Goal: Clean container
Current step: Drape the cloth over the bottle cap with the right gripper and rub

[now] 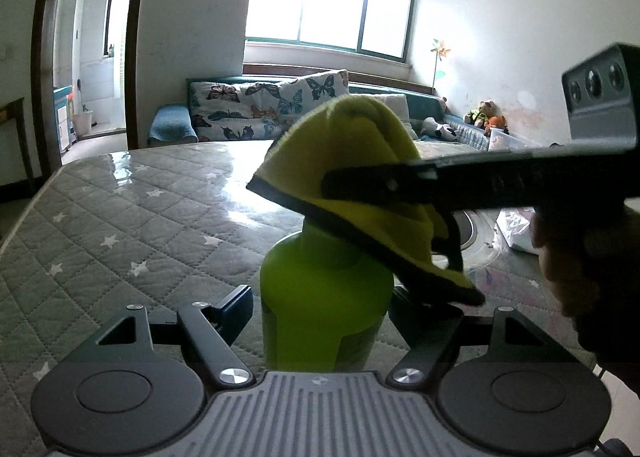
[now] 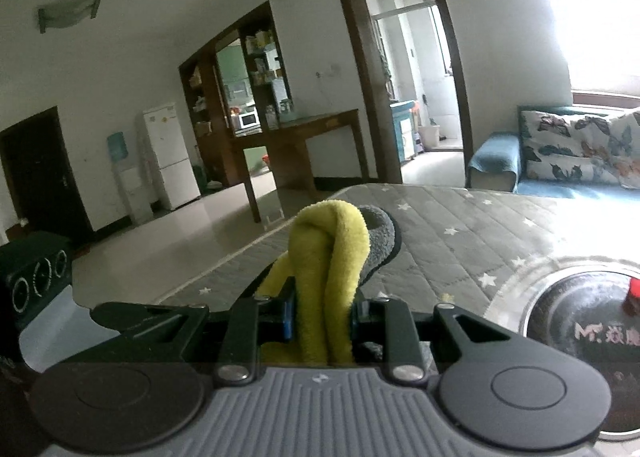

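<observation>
Container (image 1: 320, 305), a green bottle-shaped vessel, stands upright between the fingers of the left gripper (image 1: 320, 307), which are closed against its two sides. The vessel is held above the desk (image 1: 120, 217), whose surface carries a grey quilted cover with white stars under a glossy sheet.

A yellow cloth (image 1: 360, 177) with a dark border and a grey reverse side covers the neck and top of the container. In the left wrist view the cloth drapes over the neck and hangs down toward the right shoulder of the vessel.

The right gripper (image 2: 322, 317) has its fingers closed tightly on the bunched cloth; in the right wrist view the yellow folds rise from between the fingers. In the left wrist view this gripper enters from the right edge, with the person's hand (image 1: 568, 257) behind it.

A round appliance with a glass rim (image 2: 580, 329) rests on the desk to the right of the container.
</observation>
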`<control>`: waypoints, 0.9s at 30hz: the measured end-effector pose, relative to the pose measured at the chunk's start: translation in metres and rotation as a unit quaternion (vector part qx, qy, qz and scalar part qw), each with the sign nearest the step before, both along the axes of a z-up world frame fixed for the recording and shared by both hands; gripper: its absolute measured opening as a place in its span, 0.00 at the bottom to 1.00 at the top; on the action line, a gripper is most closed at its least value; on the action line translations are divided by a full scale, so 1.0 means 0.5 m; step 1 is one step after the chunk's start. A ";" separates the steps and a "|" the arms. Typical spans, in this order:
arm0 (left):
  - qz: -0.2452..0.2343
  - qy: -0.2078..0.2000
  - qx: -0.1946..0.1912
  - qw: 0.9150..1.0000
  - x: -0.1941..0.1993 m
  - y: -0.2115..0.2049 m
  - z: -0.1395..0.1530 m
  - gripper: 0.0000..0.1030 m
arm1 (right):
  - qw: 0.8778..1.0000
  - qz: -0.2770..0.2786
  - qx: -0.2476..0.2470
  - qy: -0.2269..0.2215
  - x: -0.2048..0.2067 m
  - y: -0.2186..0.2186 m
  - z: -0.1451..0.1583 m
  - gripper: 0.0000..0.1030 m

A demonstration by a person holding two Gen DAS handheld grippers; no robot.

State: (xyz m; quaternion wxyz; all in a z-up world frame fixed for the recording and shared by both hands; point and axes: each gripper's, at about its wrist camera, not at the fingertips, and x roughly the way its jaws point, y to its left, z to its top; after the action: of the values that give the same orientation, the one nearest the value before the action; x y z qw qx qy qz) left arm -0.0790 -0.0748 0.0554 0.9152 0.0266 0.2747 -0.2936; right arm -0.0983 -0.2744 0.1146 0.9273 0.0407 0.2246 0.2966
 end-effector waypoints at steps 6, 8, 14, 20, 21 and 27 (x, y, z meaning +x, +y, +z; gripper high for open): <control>-0.001 0.000 0.002 1.000 -0.002 0.005 0.001 0.74 | 1.000 -0.004 -0.003 0.011 -0.026 -0.022 -0.015 0.22; -0.001 0.000 0.003 1.000 -0.001 0.001 0.003 0.74 | 1.000 -0.003 -0.002 0.014 -0.038 -0.028 -0.017 0.22; -0.005 0.000 0.006 1.000 -0.001 -0.006 0.002 0.74 | 1.000 0.012 0.002 -0.003 -0.066 -0.029 0.000 0.22; -0.003 0.001 0.008 1.000 0.000 -0.007 0.002 0.74 | 0.999 0.024 0.000 -0.028 -0.057 -0.003 0.024 0.22; -0.003 0.001 0.008 1.000 0.000 -0.006 0.002 0.74 | 0.999 0.027 -0.001 -0.029 -0.052 0.002 0.027 0.22; -0.007 0.001 0.008 1.000 0.003 -0.008 0.002 0.74 | 0.999 0.025 -0.010 -0.026 -0.027 0.018 0.026 0.22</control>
State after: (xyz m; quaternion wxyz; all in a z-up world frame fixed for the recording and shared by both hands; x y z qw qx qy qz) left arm -0.0777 -0.0790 0.0563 0.9129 0.0353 0.2772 -0.2977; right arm -0.1116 -0.2654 0.1276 0.9254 0.0179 0.2044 0.3187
